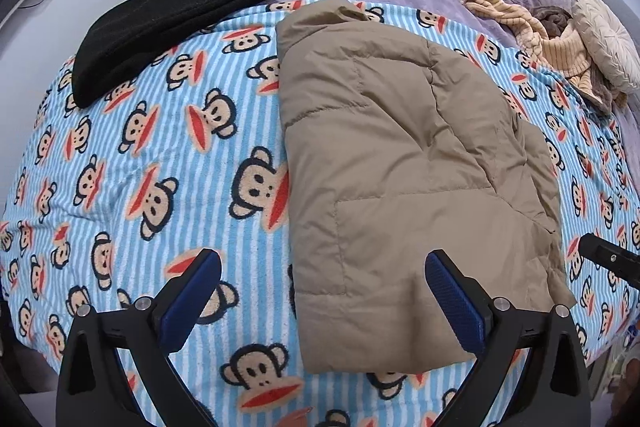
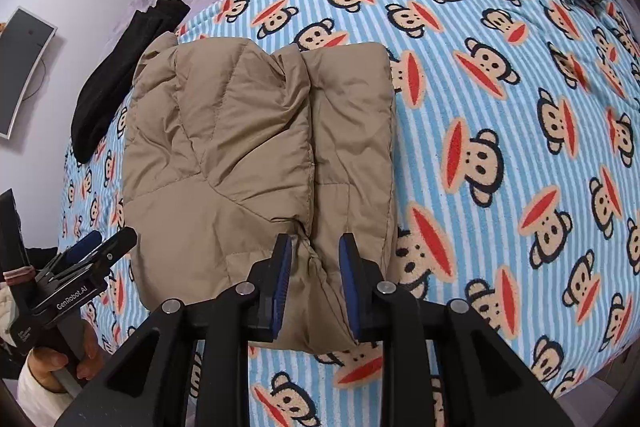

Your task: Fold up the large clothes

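- honestly, biggest risk: the tan puffer jacket [image 2: 256,163] is springing back open. it's lying folded into a block on the monkey-print blanket [image 2: 500,147], but the padding is puffy and nothing is pinning the top layers.
- second risk: right gripper [image 2: 314,283] is sitting with jaws partly apart, straddling a ridge of fabric at the jacket's near edge. pads aren't visibly pressing on it, but a lift from here could be snagging that ridge and dragging the fold apart.
- left gripper [image 1: 322,303] is hanging wide apart above the jacket's near left corner, nothing between the fingers.
- both are pointing steeply down at the bed.
- black folded garment [image 1: 168,27] is lying well apart, far left; striped clothes pile [image 1: 532,35] waiting far right.
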Demonstrator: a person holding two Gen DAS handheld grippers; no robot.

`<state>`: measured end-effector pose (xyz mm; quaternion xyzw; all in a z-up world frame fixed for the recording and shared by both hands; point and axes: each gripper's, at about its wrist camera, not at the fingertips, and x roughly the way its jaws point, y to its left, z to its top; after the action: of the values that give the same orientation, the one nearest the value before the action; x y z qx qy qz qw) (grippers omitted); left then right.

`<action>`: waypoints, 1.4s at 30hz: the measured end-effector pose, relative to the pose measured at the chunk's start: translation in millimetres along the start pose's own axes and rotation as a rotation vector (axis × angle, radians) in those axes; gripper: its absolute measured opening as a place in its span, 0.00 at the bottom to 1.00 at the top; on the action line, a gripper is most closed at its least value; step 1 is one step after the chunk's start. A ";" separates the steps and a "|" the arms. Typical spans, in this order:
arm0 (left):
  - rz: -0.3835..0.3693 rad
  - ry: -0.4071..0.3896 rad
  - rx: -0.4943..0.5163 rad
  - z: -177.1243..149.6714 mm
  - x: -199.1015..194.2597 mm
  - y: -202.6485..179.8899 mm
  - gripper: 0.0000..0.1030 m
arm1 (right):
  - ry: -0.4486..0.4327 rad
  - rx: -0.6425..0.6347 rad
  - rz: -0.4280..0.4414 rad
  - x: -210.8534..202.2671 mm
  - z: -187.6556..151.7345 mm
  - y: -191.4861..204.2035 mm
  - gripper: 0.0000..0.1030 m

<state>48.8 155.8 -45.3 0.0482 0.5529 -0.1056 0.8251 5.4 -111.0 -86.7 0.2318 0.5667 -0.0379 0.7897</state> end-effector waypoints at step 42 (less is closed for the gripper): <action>0.073 -0.103 -0.063 -4.3 -67.8 6.3 0.99 | -0.180 -0.069 -0.086 -59.0 1.5 34.9 0.81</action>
<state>21.5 170.9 15.3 0.0370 0.5108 -0.0606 0.8568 -2.9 -92.5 -21.2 0.1757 0.5037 -0.0728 0.8427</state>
